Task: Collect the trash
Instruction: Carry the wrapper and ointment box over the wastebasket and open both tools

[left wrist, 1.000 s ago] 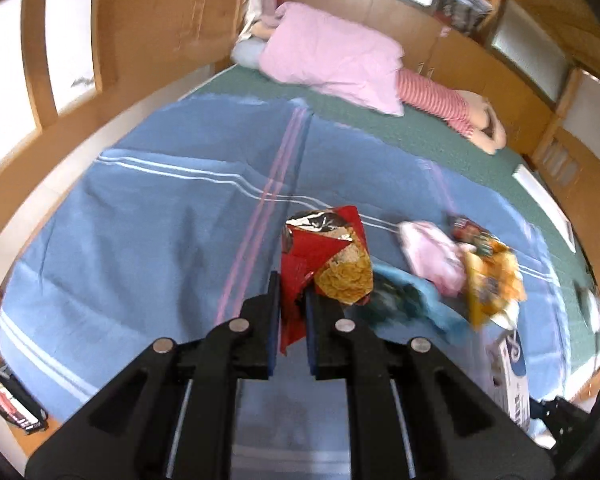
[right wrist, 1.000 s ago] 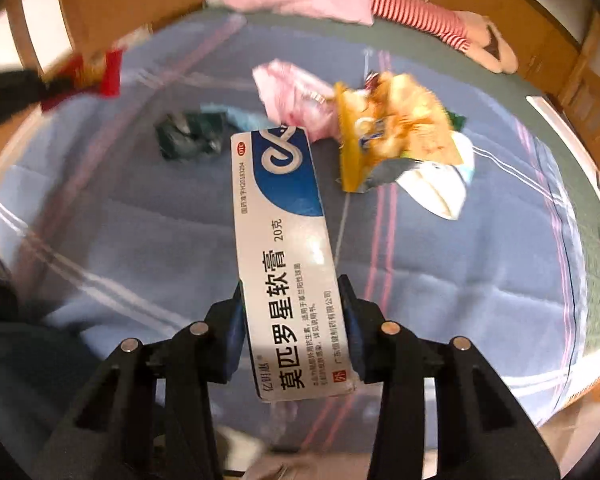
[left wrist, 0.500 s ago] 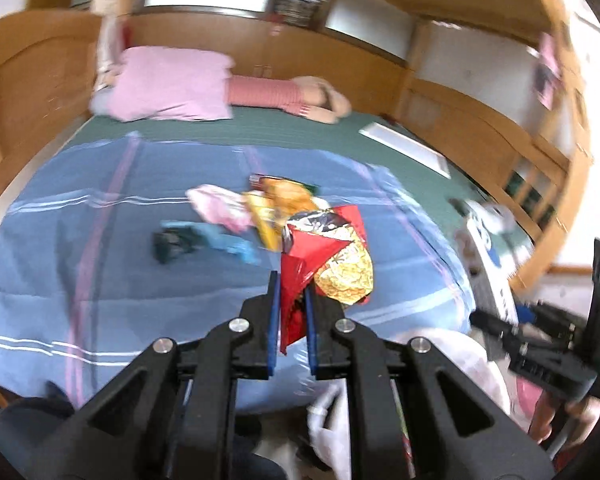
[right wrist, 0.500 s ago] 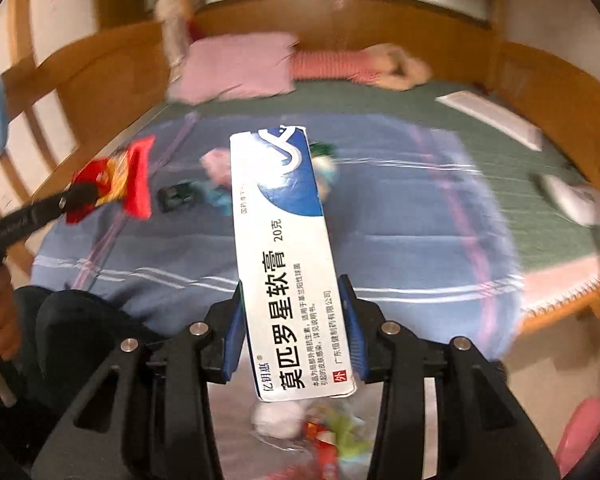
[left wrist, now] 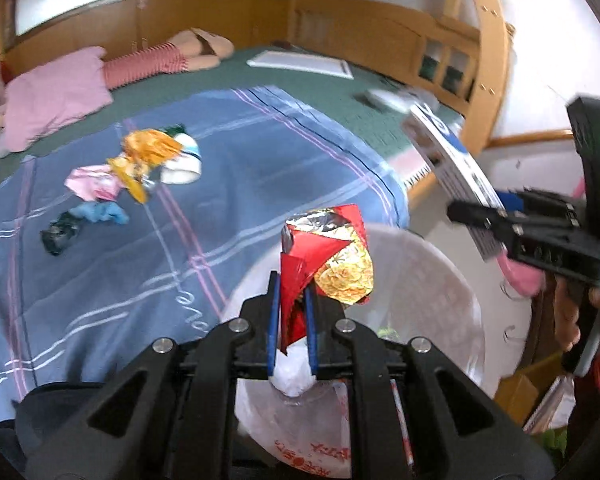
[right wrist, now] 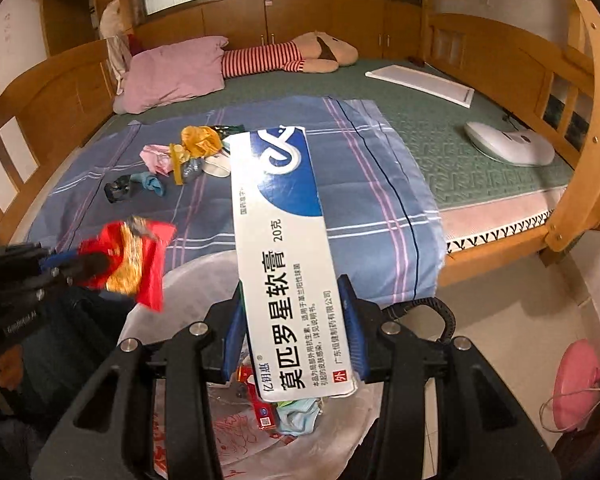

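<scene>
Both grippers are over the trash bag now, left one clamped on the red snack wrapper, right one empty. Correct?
Not quite: the right gripper is not empty. The right wrist view shows it shut on a white and blue ointment box. The rest holds: the left gripper is clamped on the red snack wrapper, and both are over the trash bag.

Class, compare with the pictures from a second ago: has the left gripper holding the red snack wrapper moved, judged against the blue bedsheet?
Yes. The left gripper, clamping the red snack wrapper, has swung off the blue bedsheet to above the white trash bag beside the bed.
</scene>
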Available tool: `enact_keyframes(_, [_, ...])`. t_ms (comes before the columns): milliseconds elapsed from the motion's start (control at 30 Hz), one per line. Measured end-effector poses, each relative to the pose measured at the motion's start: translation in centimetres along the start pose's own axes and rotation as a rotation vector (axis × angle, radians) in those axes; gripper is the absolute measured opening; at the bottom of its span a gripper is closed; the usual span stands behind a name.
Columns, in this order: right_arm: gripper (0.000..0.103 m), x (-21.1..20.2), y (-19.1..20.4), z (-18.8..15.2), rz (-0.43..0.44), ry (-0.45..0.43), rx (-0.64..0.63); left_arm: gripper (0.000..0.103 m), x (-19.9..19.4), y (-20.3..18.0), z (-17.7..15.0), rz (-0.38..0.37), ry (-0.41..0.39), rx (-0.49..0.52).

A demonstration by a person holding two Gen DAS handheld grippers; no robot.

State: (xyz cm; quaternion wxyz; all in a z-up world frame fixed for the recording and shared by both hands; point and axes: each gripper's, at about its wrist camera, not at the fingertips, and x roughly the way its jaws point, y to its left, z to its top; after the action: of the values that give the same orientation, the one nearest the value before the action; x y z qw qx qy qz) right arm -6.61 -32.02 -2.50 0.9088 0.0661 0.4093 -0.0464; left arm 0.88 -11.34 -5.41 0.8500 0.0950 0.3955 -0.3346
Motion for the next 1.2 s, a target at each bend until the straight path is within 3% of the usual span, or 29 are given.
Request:
enact_keyframes(400, [0.043, 0.9, 0.4, -0.4, 0.049, 0.035, -0.001, 0.014, 2.0, -0.4, -1.1, -0.052, 0.083, 0.001])
enact_keyframes(433, [0.043, 1.1, 0.5, -0.4, 0.05, 0.044, -0.007, 0.018, 2.1, -0.4, -1.1, -0.054, 0.09, -0.002])
enact_keyframes(500, [0.047, 1.6, 1.0, -0.6, 0.047, 0.074, -0.036, 0.055, 2.4, -0.1, -1.3, -0.055, 0.106, -0.017])
enact_keyframes(533, [0.048, 1.8, 1.2, -0.7, 0.042, 0.084, -0.046, 0.059, 2.4, 0.2, -1.3, -0.051, 0.105, -0.029])
enact_keyframes(667, [0.064, 1.9, 1.3, -0.9, 0.042, 0.085, -0.038, 0.063, 2.0, 1.5, -1.1, -0.054, 0.085, -0.078])
enact_keyframes(833, [0.069, 1.3, 1.1, -0.6, 0.043, 0.057, -0.024, 0.063, 1.6, 3.6, -1.0, -0.025, 0.065, -0.148])
enact_keyframes(933, [0.071, 1.4, 0.8, -0.5, 0.042, 0.059, -0.005, 0.064, 1.2, 5.1, -0.9, 0.023, 0.042, -0.192])
enact_keyframes(1000, [0.071, 1.7, 0.7, -0.6, 0.044, 0.067, 0.005, 0.064, 0.8, 6.7, -0.8, 0.106, 0.015, -0.228])
enact_keyframes(1100, [0.072, 2.2, 0.9, -0.7, 0.055, 0.076, 0.007, 0.064, 0.0, 11.0, -1.1, 0.239, -0.005, -0.349])
enact_keyframes(1200, [0.072, 3.1, 1.5, -0.5, 0.067, 0.092, 0.001, 0.064, -0.4, 15.5, -1.6, 0.285, -0.002, -0.475])
